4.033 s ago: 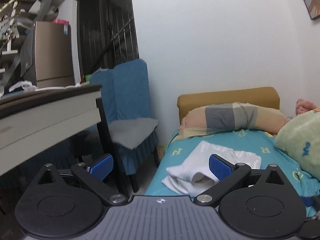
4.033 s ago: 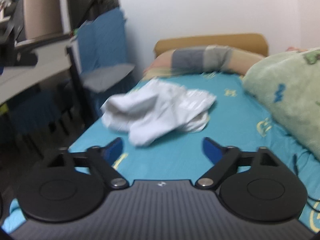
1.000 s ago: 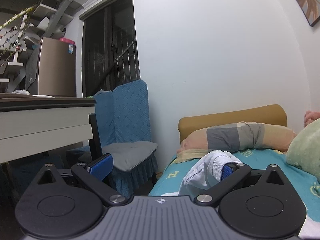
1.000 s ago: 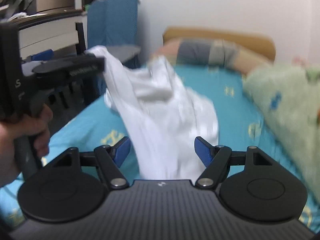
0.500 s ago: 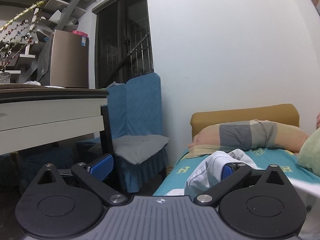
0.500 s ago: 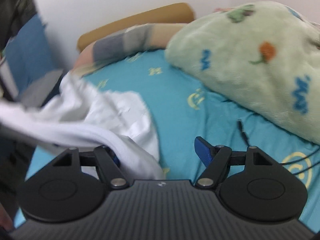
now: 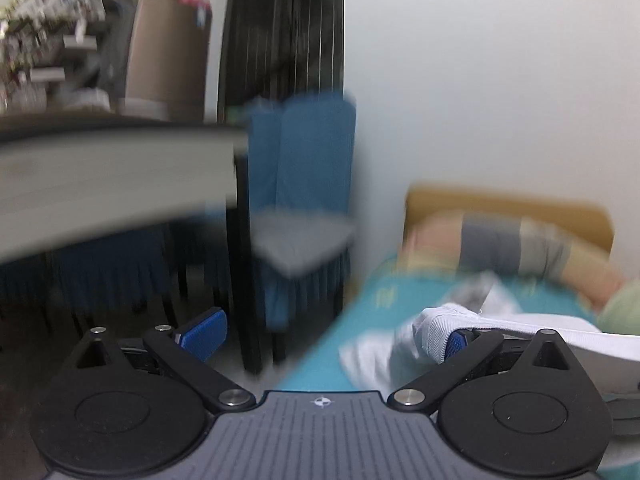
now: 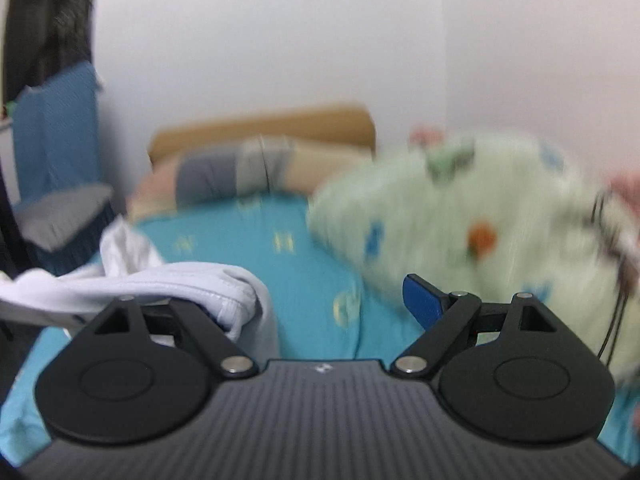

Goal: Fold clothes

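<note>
Two hand-held grippers stood with jaws wide. On the left hand-held gripper (image 7: 332,334), a white ribbed-knit garment (image 7: 436,334) draped over the right blue textured pad, hooked there, not pinched. Beyond it, blurred, sat a thick-edged desk (image 7: 116,176) and a blue quilted chair (image 7: 304,208). On the right hand-held gripper (image 8: 320,304), whose jaws had just been opening, the same soft cloth hung over its left finger above the teal bed sheet (image 8: 304,268); a fuzzy green blanket (image 8: 460,216) lay beside
</note>
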